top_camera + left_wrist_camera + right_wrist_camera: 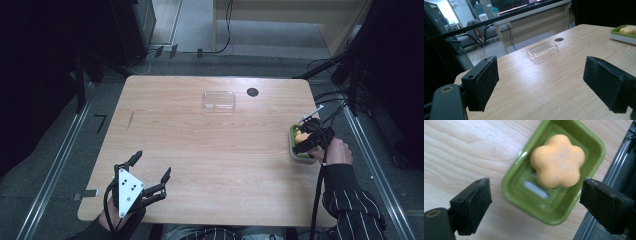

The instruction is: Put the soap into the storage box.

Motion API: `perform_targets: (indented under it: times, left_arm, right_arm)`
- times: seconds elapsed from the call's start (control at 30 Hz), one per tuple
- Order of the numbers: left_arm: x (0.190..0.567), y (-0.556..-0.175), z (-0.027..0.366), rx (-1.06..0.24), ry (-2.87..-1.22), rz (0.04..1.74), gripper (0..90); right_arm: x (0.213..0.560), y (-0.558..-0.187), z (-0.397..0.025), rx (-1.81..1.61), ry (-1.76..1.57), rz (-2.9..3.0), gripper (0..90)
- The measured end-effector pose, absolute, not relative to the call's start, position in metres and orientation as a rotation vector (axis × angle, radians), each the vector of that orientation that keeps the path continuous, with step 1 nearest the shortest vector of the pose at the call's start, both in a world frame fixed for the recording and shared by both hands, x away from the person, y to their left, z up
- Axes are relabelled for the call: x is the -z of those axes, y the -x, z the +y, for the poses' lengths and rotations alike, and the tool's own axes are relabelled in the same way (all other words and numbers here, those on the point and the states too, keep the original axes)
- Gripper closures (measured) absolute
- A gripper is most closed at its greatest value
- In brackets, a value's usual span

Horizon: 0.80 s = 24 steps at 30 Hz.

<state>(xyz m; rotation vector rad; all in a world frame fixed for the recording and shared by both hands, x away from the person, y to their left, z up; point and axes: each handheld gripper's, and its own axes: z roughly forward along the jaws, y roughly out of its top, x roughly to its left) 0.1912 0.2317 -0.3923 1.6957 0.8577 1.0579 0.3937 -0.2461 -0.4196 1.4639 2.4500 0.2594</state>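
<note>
I am holding my right gripper over the orange flower-shaped soap, jaws spread wide. The soap is lying between and just ahead of them in the green plastic dish. My left gripper is hovering well apart, jaws also spread.

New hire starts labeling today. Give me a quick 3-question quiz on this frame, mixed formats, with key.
1. True or false: the orange flower-shaped soap lies in the green dish.
2. Multiple choice: where is the clear lid? A) in the left gripper B) on the table near the far edge C) on top of the dish
3. Fill in: the right gripper hangs over the dish with its jaws ____.

Key
1. True. The soap sits inside the dish, at the table's right edge.
2. B. The lid rests alone on the wood, beside the dark round hole.
3. Open. The jaws stand apart on either side of the dish, gripping nothing.
</note>
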Motion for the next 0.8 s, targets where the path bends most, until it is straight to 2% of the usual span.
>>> perform_targets:
  times: [0.3, 0.8]
  left_arm:
    - [0.392, -0.191, 0.232, -1.059, -1.696, 0.857, 13.5]
    - [0.392, -0.191, 0.232, -1.059, -1.697, 0.856, 13.5]
  right_arm:
    - [0.413, -0.372, -0.225, -0.282, -1.412, 2.504, 5.8]
    - [0.418, -0.335, -0.199, -0.234, -1.32, 2.577, 5.4]
